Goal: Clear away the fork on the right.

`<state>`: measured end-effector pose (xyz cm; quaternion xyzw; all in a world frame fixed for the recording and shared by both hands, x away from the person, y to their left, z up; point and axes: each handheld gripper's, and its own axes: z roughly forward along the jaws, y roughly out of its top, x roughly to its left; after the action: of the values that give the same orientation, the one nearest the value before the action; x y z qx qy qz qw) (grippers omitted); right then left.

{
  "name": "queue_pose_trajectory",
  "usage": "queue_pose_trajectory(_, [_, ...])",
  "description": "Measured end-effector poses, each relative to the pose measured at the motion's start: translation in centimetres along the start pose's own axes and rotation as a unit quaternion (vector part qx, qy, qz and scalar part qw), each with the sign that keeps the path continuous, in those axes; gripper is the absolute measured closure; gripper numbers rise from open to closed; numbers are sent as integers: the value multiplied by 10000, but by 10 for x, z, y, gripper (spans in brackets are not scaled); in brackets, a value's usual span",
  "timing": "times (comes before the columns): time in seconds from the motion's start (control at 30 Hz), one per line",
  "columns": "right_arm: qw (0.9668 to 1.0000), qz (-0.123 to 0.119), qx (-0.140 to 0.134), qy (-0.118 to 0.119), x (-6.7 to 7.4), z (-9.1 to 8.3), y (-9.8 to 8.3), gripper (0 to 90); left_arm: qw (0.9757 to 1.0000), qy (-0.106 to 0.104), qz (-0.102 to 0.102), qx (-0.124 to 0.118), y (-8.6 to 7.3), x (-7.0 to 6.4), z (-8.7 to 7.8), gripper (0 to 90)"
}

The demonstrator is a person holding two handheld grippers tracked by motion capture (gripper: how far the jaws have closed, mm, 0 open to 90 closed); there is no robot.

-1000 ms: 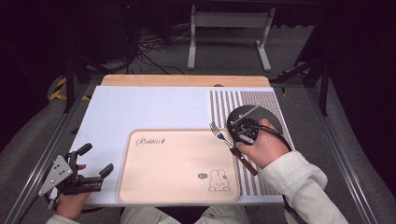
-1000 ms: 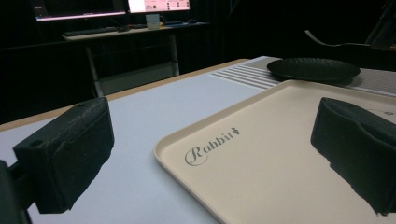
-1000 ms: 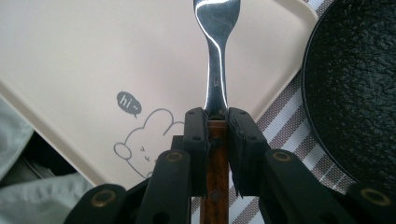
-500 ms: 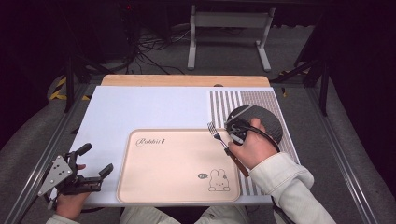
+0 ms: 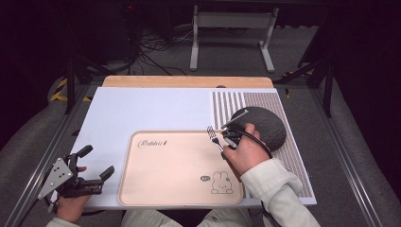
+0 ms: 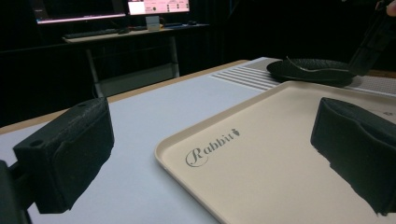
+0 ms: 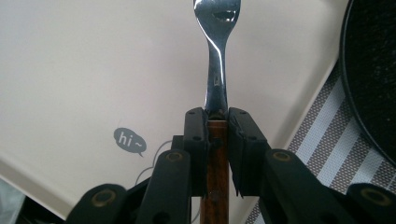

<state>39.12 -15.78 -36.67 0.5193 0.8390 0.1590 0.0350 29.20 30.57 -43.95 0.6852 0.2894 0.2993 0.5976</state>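
Resting left of the beige tray, the left gripper gapes with nothing between its jaws; over the tray's right edge, the right gripper clamps a wooden-handled fork, a black plate just beyond.

Silver fork, brown wood handle; beige tray w/ rabbit print; striped mat.
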Motion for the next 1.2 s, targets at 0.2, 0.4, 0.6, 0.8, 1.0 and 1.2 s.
queue_pose_trajectory(0.2, [10000, 23, 58, -42, 3, 8, 0, 785, 10000, -5, 19, -2, 0, 0, 0, 0])
queue_pose_trajectory(0.4, [9999, 41, 121, -97, 6, 17, 1, 784, 10000, 2, 27, -1, 0, 0, 0, 0])
queue_pose_trajectory(0.6, [9997, 51, 201, -105, 7, 24, 0, 784, 10000, 1, 23, -4, 0, 0, 0, 0])
queue_pose_trajectory(0.8, [9996, 49, 261, -75, 9, 33, -1, 784, 10000, 4, 20, -3, 0, 0, 0, 0])
queue_pose_trajectory(1.0, [9994, 61, 338, -58, 9, 38, -2, 784, 10000, 12, 11, 9, 0, 0, 0, 0])
queue_pose_trajectory(1.2, [9991, 48, 421, -38, 9, 42, -1, 783, 10000, 12, 2, 8, 0, 0, 0, 0])
